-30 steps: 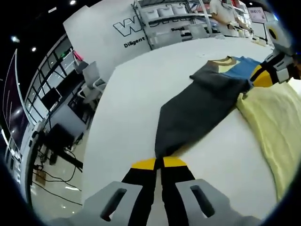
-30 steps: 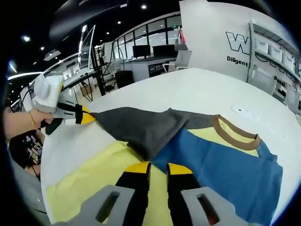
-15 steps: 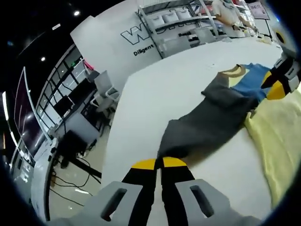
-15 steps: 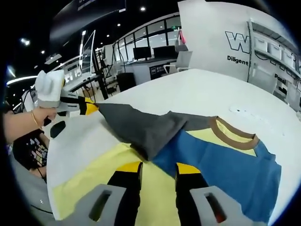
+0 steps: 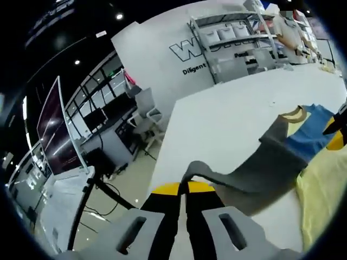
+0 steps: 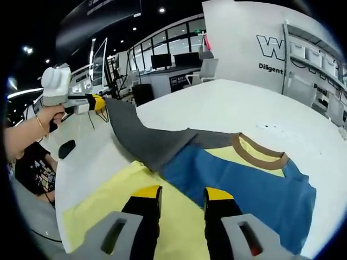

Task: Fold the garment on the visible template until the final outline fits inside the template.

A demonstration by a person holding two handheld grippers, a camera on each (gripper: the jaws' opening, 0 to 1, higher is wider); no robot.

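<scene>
lifting the grey sleeve (image 6: 146, 142) of the blue, yellow and grey knit t-shirt (image 6: 244, 181) off the white table (image 6: 227, 105), the left gripper (image 5: 183, 187) is clamped on its cuff — the right gripper (image 6: 176, 193) hovers parted over the body. carry the sleeve across in one arc, keeping it taut, and lay it flat without dragging the shirt.

Blue, yellow and grey garment (image 6: 238, 179) lies flat, grey sleeve (image 6: 135, 138) lifted.
</scene>
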